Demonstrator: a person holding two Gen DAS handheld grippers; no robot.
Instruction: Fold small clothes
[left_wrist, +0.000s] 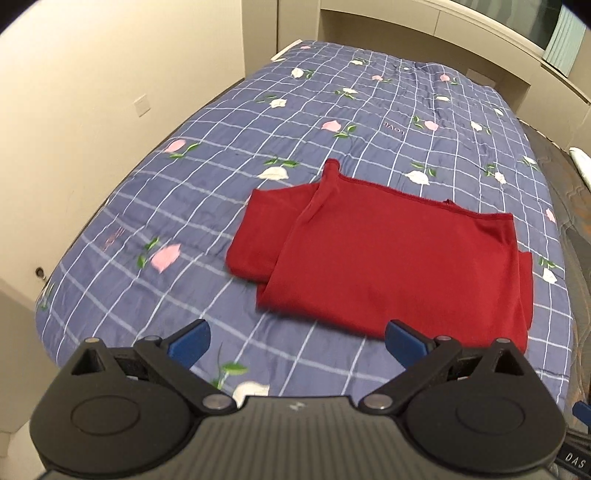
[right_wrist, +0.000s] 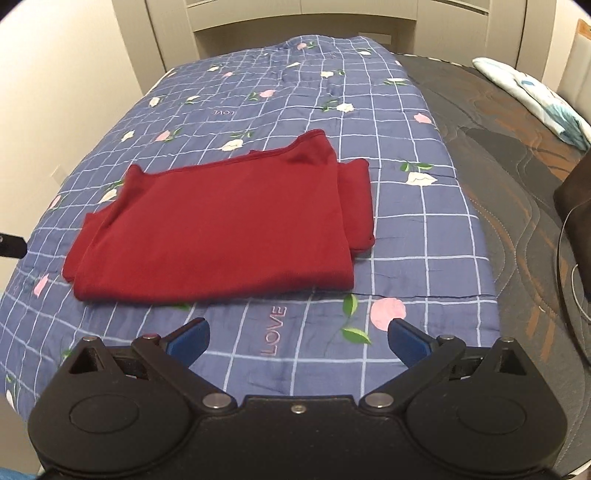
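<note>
Folded red garment (right_wrist: 221, 225) on quilt (right_wrist: 406, 229)

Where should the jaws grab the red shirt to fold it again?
Probably the near corner of the red shirt on the right, from the right gripper's own side. That corner lies flat and bare on the blue quilt, with both layers stacked there, so open jaws should slide under and pinch them together.

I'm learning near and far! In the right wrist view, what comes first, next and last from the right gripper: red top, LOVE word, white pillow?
From the right gripper:
1. LOVE word, just ahead.
2. Red top, ahead-left.
3. White pillow, far right.
</note>
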